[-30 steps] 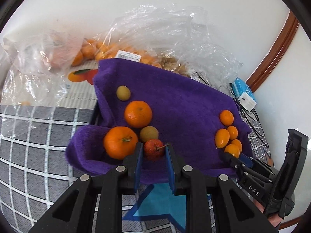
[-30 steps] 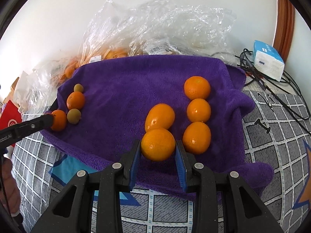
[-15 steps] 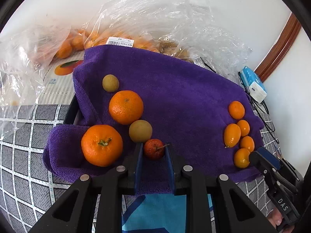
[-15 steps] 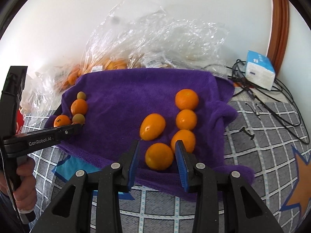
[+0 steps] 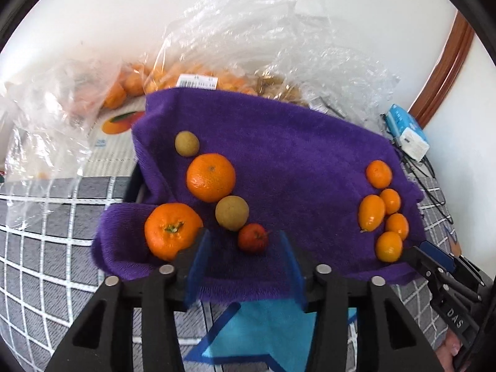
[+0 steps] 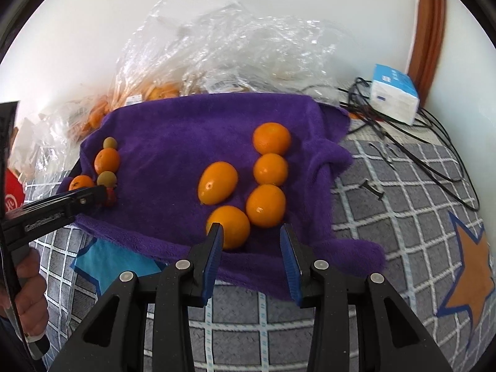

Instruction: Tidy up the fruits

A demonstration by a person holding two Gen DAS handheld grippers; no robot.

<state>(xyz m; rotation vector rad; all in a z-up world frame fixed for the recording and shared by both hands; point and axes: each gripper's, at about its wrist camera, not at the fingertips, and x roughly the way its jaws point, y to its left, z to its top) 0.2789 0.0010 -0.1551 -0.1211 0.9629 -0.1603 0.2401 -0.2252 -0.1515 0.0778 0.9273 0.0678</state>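
Note:
A purple towel (image 5: 294,155) carries the fruit. In the left wrist view two oranges (image 5: 210,177) (image 5: 172,231) and two brownish round fruits (image 5: 232,212) lie at its left. A small red fruit (image 5: 252,238) rests on the towel between the jaws of my left gripper (image 5: 245,248), which are opening; neither pad touches it. Several kumquats (image 6: 266,206) are grouped on the towel's right. In the right wrist view my right gripper (image 6: 251,232) stands open, and the nearest kumquat (image 6: 229,226) lies by its left fingertip (image 6: 215,232) with a wide gap to the other.
Clear plastic bags (image 5: 248,46) holding more oranges are heaped behind the towel against the wall. A blue-and-white box (image 6: 393,93) and black cables (image 6: 418,142) lie at the right. A grey checked cloth (image 6: 403,217) with star shapes covers the surface. A hand (image 6: 28,294) holds the left gripper.
My left jaws have spread apart and let go of the red fruit. My right jaws have let go of the kumquat, which now lies on the towel, and drawn back a little.

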